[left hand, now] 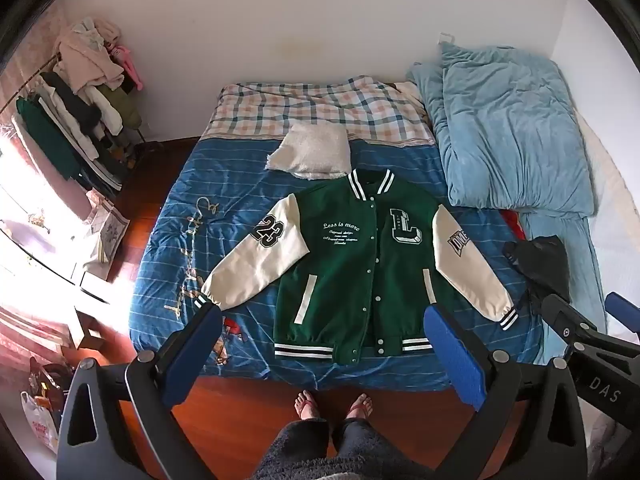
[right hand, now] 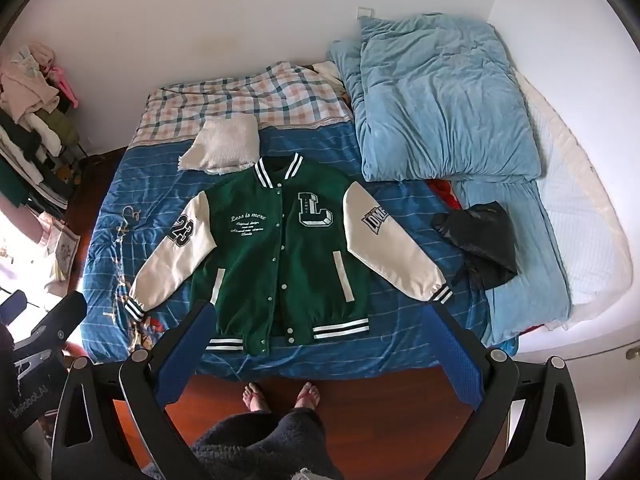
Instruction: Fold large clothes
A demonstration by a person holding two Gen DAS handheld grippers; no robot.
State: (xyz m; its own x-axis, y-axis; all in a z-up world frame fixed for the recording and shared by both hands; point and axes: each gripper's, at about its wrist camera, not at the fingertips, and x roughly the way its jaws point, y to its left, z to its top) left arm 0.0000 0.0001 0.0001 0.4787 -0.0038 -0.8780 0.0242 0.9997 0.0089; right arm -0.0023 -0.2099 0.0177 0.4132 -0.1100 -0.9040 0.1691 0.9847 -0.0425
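Both grippers up above the foot of the bed, angled down, nothing touched yet. Left gripper jaws spread as wide as they go, empty; right gripper same, wide and empty. The jacket lies flat and face-up in the middle of the blue sheet, snapped shut, collar toward the far wall, hem near the bed's front edge, both cream sleeves splayed out and down. Fold not started by my read. Risks: the fabric looks thick and the sleeves slick, so a pinch on a sleeve could slip, or grab the sheet along with it and drag the whole jacket off square. The white cushion sits touching or just beside the collar, can't tell which; a fold toward the collar could catch it. The black bag lies near the cuff on the right of the picture and could snag on a sweep. Hem is close to the edge, so a pull toward the person may slide it to the floor. The blue duvet crowds the right side. Hidden: the jacket's back, the person beyond legs and feet, gripper bodies cut off by the frame, clothes rack at left blown out by window glare.
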